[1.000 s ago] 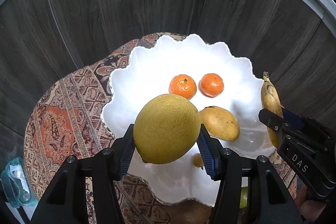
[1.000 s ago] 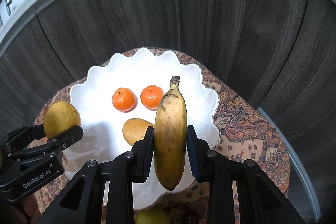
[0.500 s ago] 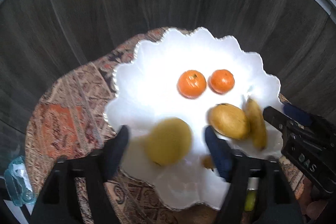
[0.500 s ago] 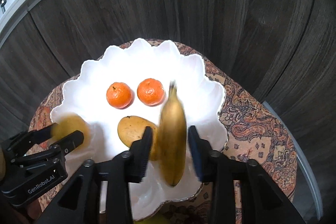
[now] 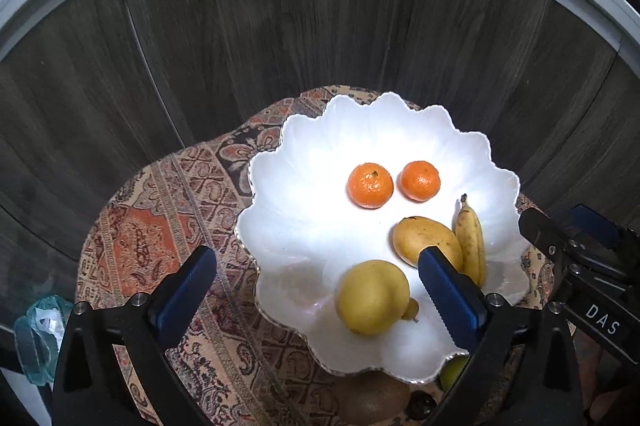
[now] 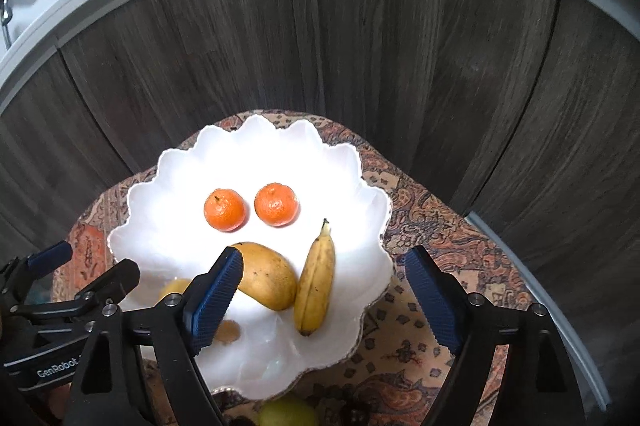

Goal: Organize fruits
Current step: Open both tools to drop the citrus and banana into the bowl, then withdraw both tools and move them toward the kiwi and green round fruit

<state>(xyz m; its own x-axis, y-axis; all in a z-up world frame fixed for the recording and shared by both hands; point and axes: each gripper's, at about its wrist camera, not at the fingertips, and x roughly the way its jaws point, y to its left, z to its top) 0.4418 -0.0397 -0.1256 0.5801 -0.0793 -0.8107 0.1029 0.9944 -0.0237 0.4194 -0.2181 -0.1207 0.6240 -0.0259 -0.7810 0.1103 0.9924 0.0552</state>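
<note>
A white scalloped bowl [image 5: 304, 226] [image 6: 352, 182] sits on a patterned cloth. In it lie two mandarins [image 5: 370, 185] [image 6: 224, 209], a mango [image 5: 424, 238] [image 6: 266, 276], a banana [image 5: 471, 240] [image 6: 316, 282], a small brownish fruit [image 5: 411, 309] [image 6: 228, 331] and a large yellow lemon [image 5: 372, 297]; in the right wrist view the lemon [image 6: 174, 288] is mostly hidden behind a finger. My left gripper [image 5: 316, 294] is open and empty above the bowl's near left rim. My right gripper [image 6: 320, 302] is open and empty above the banana.
A kiwi [image 5: 372, 400] and a green fruit [image 5: 454, 370] [image 6: 288, 412] lie on the cloth [image 5: 152, 238] in front of the bowl. Dark wood cabinet doors [image 5: 280, 26] stand close behind the small round table. A teal plastic bag [image 5: 40, 334] lies at the far left.
My left gripper opened and dropped the lemon into the bowl. My right gripper opened and dropped the banana beside the mango. Both grippers pulled back and up.
</note>
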